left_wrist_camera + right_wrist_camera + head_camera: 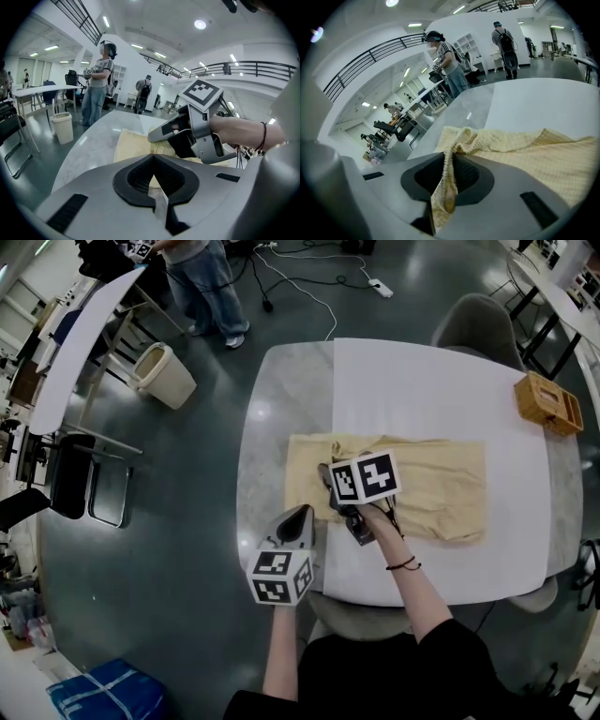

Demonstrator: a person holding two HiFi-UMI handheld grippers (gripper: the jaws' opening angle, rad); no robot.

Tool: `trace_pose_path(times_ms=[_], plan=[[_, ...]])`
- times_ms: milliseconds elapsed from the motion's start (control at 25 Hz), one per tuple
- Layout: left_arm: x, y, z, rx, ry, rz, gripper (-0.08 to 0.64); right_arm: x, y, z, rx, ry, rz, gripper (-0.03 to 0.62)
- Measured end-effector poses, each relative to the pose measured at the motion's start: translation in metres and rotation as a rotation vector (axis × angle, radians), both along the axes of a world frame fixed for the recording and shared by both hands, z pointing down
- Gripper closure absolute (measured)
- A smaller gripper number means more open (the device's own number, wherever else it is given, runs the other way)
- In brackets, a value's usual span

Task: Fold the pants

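Pale yellow pants (427, 486) lie spread across the middle of the table (422, 381). My right gripper (325, 472) sits over their left part, shut on a bunched ridge of the yellow fabric (446, 173) that runs up between its jaws (447, 161). The rest of the pants (543, 150) stretches away flat to the right. My left gripper (302, 514) hovers at the table's near edge, just by the pants' near left corner, jaws together and nothing clearly held. In the left gripper view its jaws (152, 161) point at the pants (131, 143) and the right gripper (157, 136).
A wicker basket (548, 402) stands at the table's far right edge. Grey chairs sit behind (478, 320) and in front of the table (361, 615). On the floor to the left are a waste bin (164, 374), a standing person (211, 287) and another table (89, 334).
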State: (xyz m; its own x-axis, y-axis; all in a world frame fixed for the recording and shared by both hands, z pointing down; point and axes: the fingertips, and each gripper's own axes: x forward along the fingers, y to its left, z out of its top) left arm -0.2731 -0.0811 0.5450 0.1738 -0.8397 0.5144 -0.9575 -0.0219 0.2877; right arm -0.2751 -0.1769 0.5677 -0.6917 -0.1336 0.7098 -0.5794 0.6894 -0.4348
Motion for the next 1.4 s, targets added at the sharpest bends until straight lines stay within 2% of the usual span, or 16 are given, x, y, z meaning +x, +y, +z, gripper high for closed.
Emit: trace_pose_path(times_ms=[360, 520, 640, 920, 1400], plan=[[-0.001, 0.002, 0.006, -0.012, 0.01, -0.008, 0.546, -0.003, -0.002, 0.015, -0.071, -0.026, 0.09, 0.54], [-0.003, 0.002, 0.005, -0.012, 0.015, -0.009, 0.546, -0.009, -0.002, 0.011, -0.089, -0.074, 0.12, 0.497], [-0.003, 0.002, 0.006, -0.013, 0.018, -0.01, 0.546, -0.015, -0.002, 0.007, -0.087, -0.115, 0.133, 0.44], [-0.004, 0.005, 0.006, -0.01, 0.017, -0.009, 0.546, -0.016, 0.0, -0.003, -0.037, -0.178, 0.163, 0.387], [-0.006, 0.004, -0.01, 0.024, 0.011, 0.0, 0.546, 0.003, 0.003, -0.023, -0.02, -0.227, 0.187, 0.377]])
